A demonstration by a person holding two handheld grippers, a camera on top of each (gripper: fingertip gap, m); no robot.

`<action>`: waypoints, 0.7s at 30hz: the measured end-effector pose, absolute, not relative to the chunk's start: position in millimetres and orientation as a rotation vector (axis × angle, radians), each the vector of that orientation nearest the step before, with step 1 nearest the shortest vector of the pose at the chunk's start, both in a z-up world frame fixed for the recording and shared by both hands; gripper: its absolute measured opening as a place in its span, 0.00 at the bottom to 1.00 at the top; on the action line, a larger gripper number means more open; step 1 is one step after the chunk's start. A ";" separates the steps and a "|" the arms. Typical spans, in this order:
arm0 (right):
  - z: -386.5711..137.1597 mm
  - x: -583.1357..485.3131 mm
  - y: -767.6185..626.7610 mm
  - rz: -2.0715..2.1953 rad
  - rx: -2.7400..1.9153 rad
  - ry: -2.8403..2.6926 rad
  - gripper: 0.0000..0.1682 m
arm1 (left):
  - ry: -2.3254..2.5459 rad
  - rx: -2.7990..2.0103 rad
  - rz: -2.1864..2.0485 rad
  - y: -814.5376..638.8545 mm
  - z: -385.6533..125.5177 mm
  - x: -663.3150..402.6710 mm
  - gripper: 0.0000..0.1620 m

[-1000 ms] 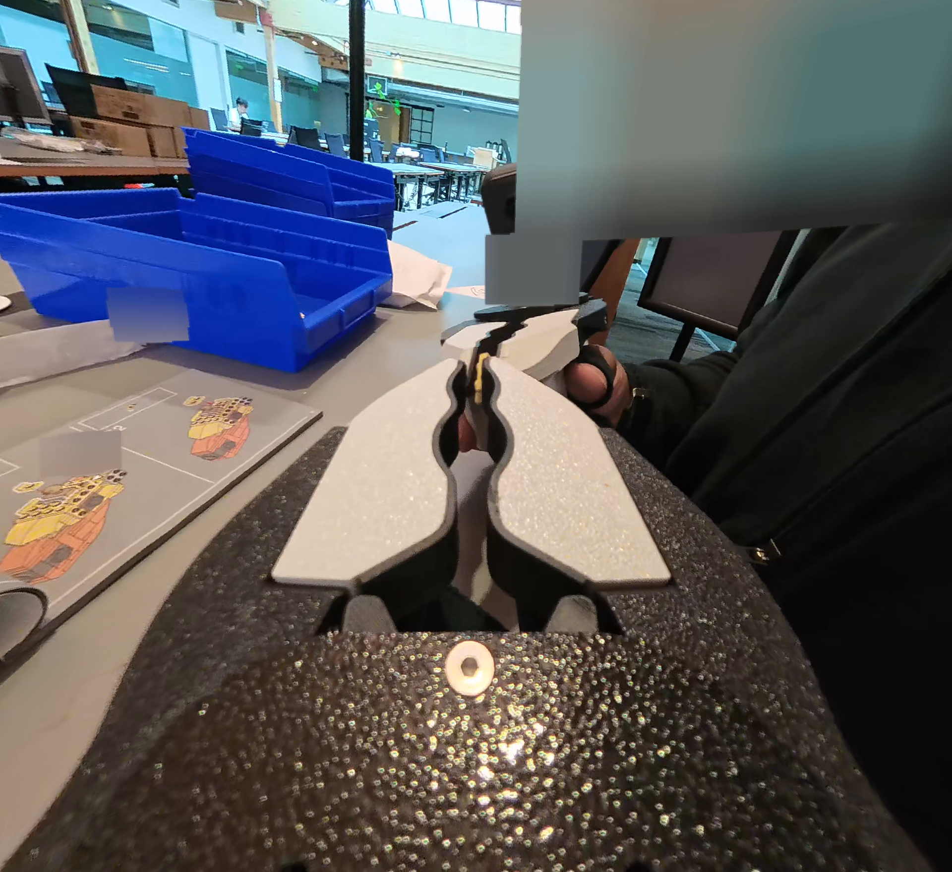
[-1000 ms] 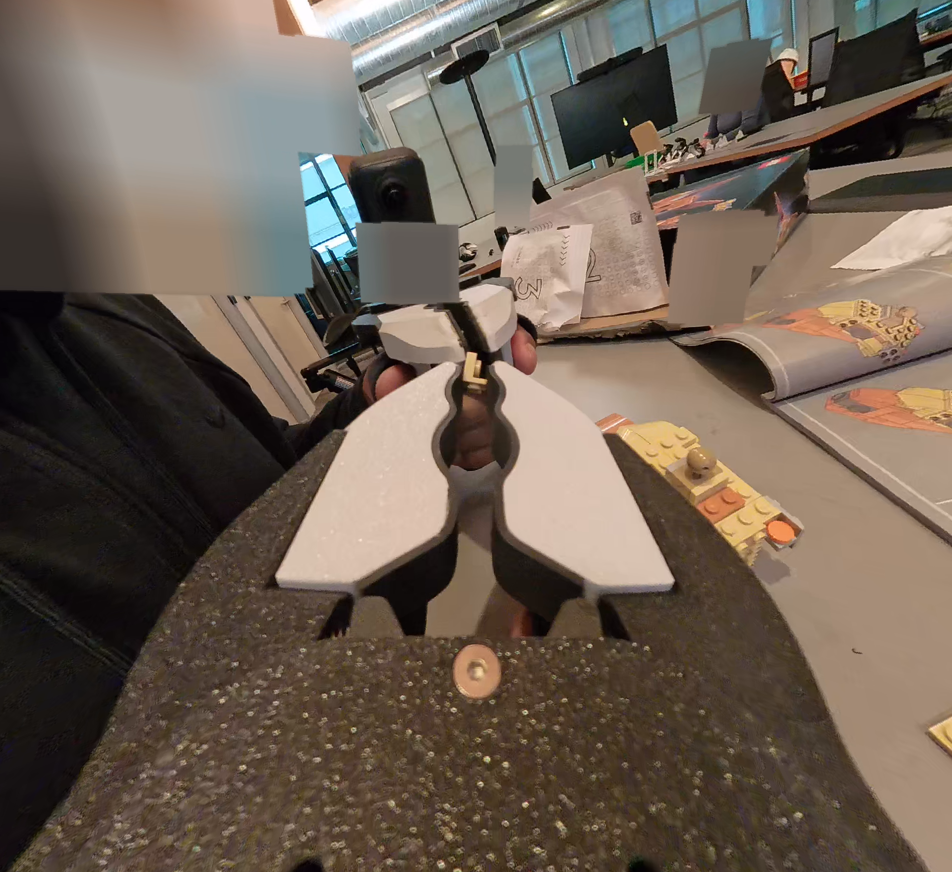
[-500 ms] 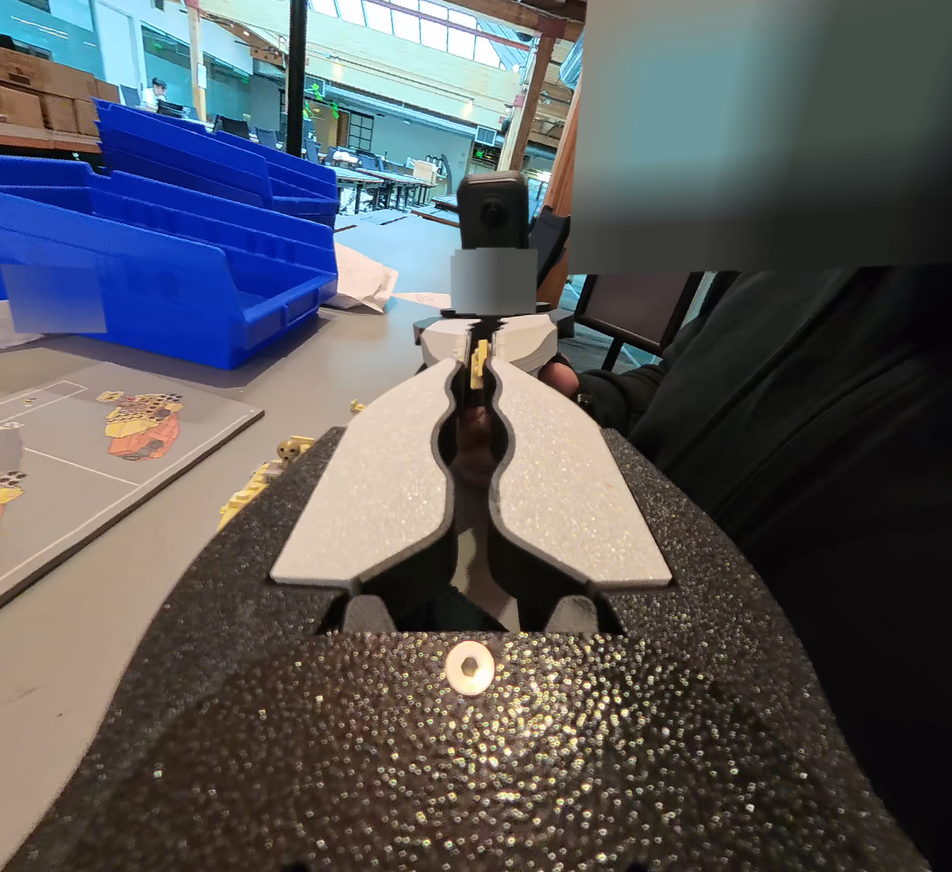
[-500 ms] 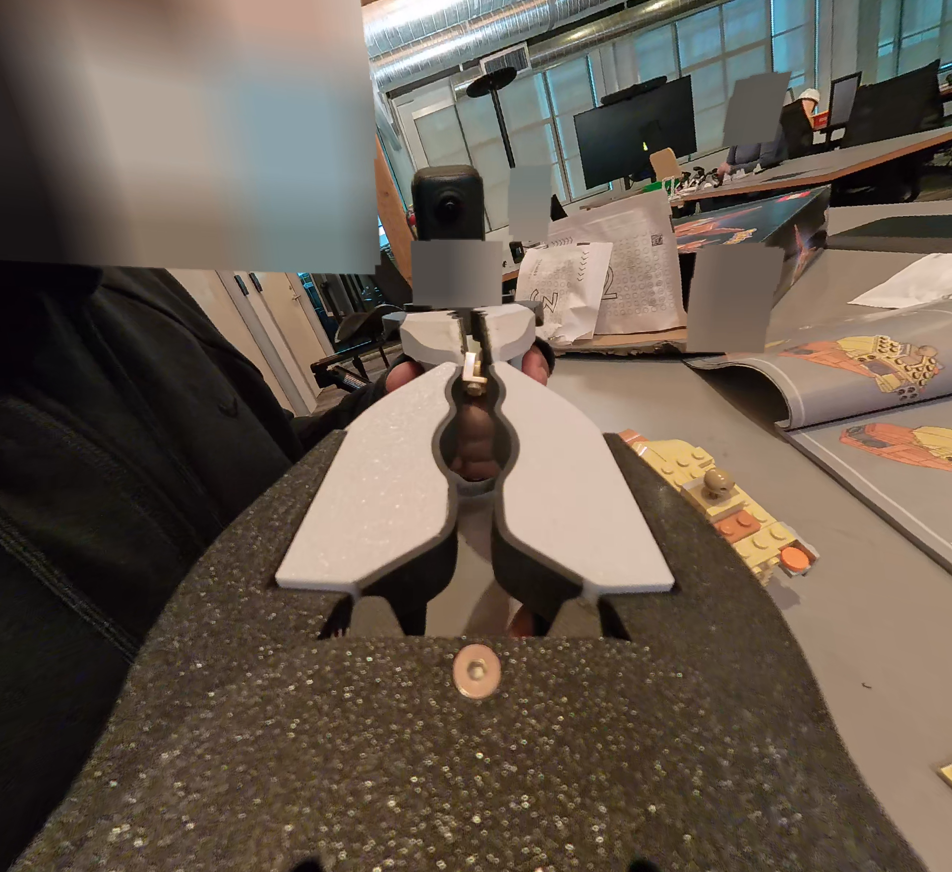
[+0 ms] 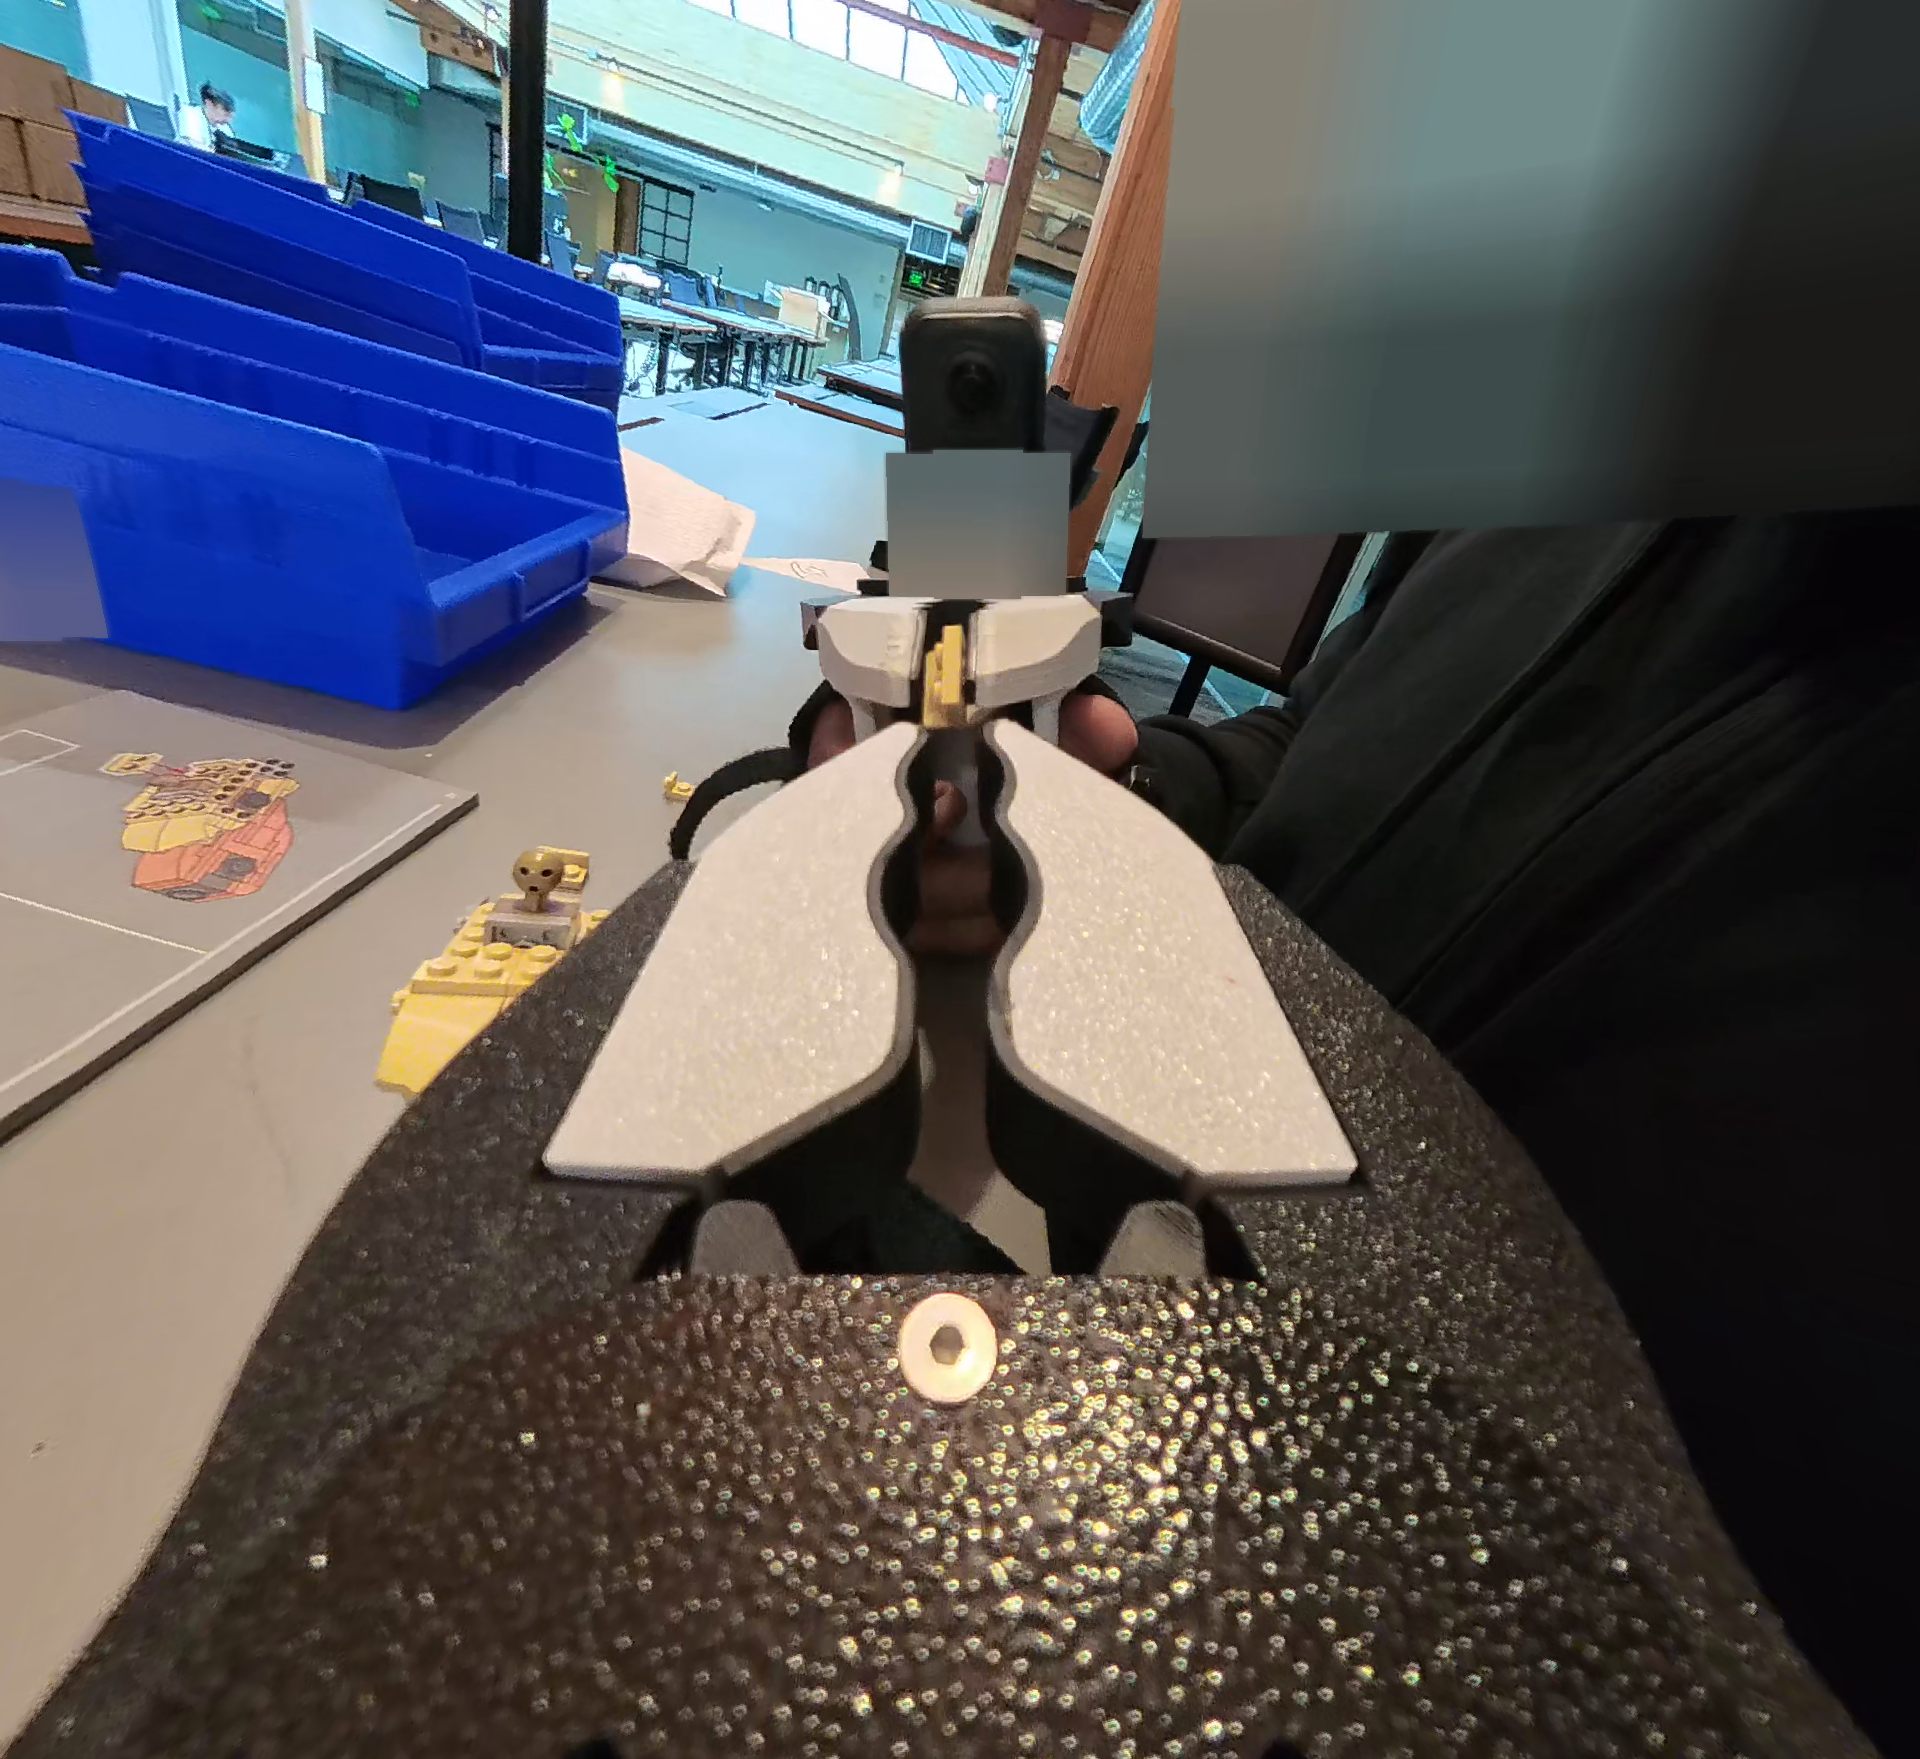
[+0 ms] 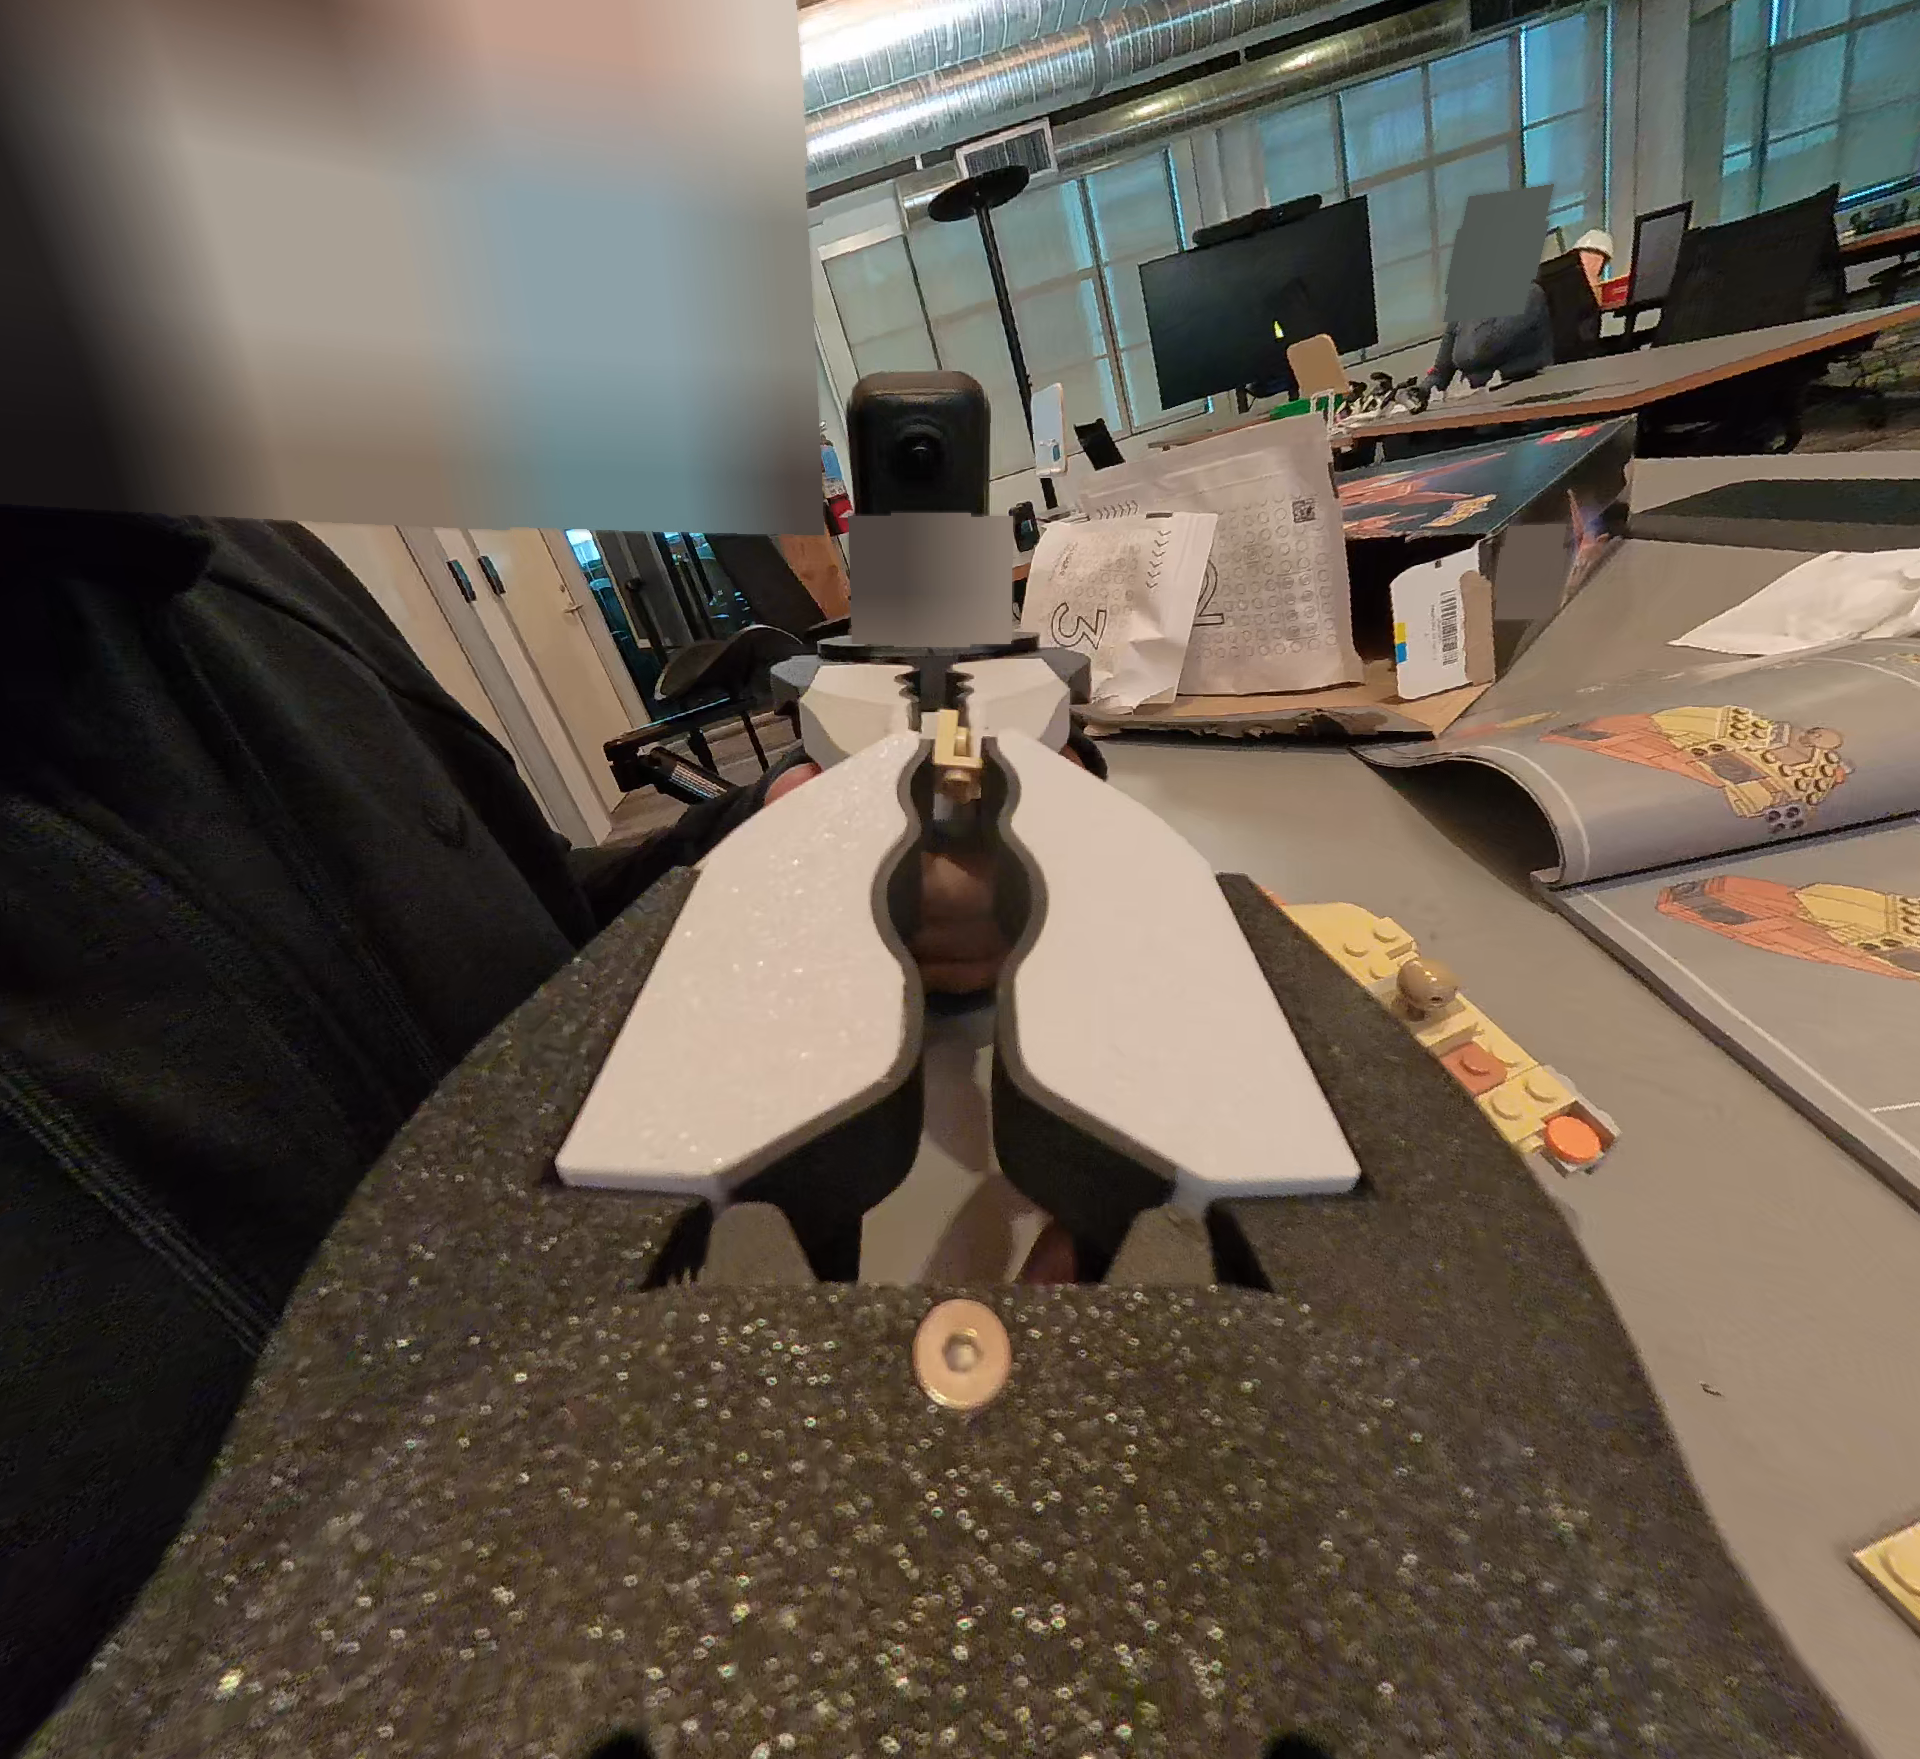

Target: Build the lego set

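My two grippers face each other tip to tip above the grey table (image 5: 644, 670). My left gripper (image 5: 943, 735) is shut, and a small tan lego piece (image 5: 943, 679) stands at its tips, between the fingers of the right gripper beyond. In the right wrist view my right gripper (image 6: 951, 745) is shut on a small tan piece (image 6: 952, 741), with the left gripper just behind it. I cannot tell whether this is one piece or two joined. The partly built tan and orange model (image 5: 488, 961) lies on the table, and also shows in the right wrist view (image 6: 1455, 1023).
An open instruction booklet (image 5: 208, 857) (image 6: 1714, 774) lies past the model. Blue bins (image 5: 312, 483) stand beyond it. A set box (image 6: 1507, 514) and paper bags (image 6: 1226, 566) stand behind. A loose tan bit (image 5: 677, 784) and a tan plate (image 6: 1891, 1595) lie on the table. A person in a dark jacket sits close. The tips of both grippers are at nearly the same place.
Both grippers have stayed shut and tip to tip while turning to face each other squarely. The left view has swung so that the model now shows beside it.
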State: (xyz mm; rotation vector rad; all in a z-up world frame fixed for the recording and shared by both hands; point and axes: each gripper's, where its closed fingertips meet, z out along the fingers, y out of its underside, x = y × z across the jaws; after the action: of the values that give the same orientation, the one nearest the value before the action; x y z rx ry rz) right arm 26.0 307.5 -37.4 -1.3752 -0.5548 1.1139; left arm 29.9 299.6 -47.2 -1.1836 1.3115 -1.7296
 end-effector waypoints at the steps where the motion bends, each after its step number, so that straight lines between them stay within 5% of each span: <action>1: -37.6 25.4 307.2 1.113 -1.376 -0.559 0.05 | 1.305 -1.181 -1.737 299.8 -46.4 29.8 0.04; 21: -42.5 21.7 306.8 1.083 -1.407 -0.605 0.07 | 1.291 -1.158 -1.783 299.9 -42.7 26.8 0.01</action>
State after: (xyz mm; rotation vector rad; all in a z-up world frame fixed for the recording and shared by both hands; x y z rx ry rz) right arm 21.7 306.8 -42.5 -1.4066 -0.6053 1.0829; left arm 26.8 299.9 -42.7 -1.1575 1.2913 -1.7828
